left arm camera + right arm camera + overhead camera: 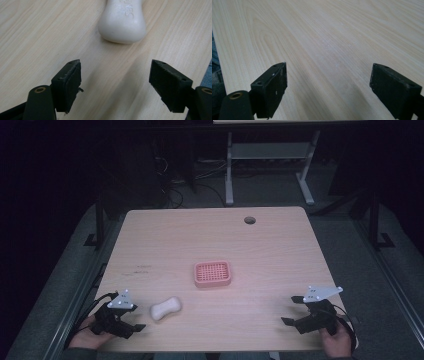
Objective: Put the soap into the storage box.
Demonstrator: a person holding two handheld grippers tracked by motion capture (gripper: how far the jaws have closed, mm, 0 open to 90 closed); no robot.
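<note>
Left gripper [136, 324] lower left of high view, jaws spread wide, nothing between them, aimed at white soap bar [166, 308] just beside it. In left gripper view soap [122, 21] lies top centre, flat on surface [280, 250], apart from jaws. Right gripper [292, 310] lower right, jaws released, empty. Pink soap dish [213, 273] mid-frame, well apart from soap. Risk: smooth rounded bar likely to squirt out if pinched off-centre; low approach could shove it away.

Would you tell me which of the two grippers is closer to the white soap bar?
The left gripper: the soap bar lies just beyond its open jaws, whereas the right gripper sits far across the table.
</note>
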